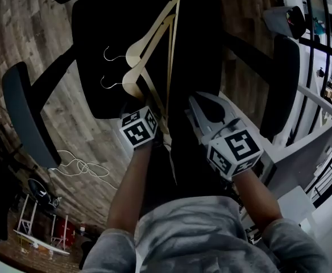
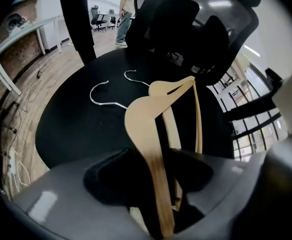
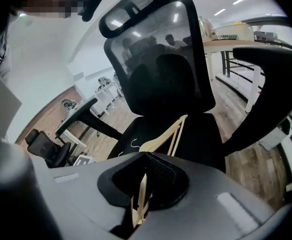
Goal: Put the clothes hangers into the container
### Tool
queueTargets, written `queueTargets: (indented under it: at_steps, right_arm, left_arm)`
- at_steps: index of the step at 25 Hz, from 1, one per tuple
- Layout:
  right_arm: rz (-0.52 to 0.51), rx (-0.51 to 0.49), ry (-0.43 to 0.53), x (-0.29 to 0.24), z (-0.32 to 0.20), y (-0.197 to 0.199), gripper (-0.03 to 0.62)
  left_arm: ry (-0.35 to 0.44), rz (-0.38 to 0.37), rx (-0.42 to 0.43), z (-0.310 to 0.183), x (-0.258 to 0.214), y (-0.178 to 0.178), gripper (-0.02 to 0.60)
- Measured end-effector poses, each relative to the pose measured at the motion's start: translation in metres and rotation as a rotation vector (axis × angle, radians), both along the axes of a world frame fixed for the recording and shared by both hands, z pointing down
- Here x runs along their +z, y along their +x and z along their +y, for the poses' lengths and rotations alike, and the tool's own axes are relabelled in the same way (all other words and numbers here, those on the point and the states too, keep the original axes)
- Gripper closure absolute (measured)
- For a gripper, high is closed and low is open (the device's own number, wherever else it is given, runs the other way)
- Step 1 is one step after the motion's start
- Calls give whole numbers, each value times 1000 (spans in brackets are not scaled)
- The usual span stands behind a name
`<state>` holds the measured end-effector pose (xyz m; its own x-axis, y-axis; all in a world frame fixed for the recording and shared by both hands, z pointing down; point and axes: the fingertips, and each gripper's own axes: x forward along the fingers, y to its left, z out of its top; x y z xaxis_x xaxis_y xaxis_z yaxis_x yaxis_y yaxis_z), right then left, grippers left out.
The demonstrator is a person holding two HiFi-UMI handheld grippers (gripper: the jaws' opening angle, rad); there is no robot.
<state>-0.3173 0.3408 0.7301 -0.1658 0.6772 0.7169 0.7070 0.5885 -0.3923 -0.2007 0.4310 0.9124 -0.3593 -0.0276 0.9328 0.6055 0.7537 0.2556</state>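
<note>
Wood-plank flooring runs under a black office chair, and two wooden clothes hangers lie across the chair seat, their wire hooks pointing left and their arms reaching toward the near edge. The left gripper stands with its jaws spread wide around the near arm of one hanger, without pressing on it. The right gripper, just to its right, pinches the hangers' thin wooden ends.

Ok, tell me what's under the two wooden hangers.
The black chair seat: both wooden hangers lie on it, metal hooks included. The strip of seat directly beneath the wood is covered, so nothing can be checked there.
</note>
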Motion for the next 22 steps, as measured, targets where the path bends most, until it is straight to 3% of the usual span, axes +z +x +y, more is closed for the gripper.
queueTargets:
  at_steps: [7, 11, 17, 22]
  right_arm:
    - [24, 2, 11, 4, -3, 11, 595]
    - [40, 1, 2, 2, -4, 13, 595]
    - [58, -17, 6, 7, -4, 13, 595]
    - [73, -1, -2, 10, -6, 13, 595]
  left_arm:
    - [-100, 93, -7, -5, 3, 8, 306]
    - [-175, 146, 2, 1, 3, 11, 337]
    - [-169, 227, -4, 2, 14, 10, 341]
    - [-178, 243, -11, 6, 24, 9, 344]
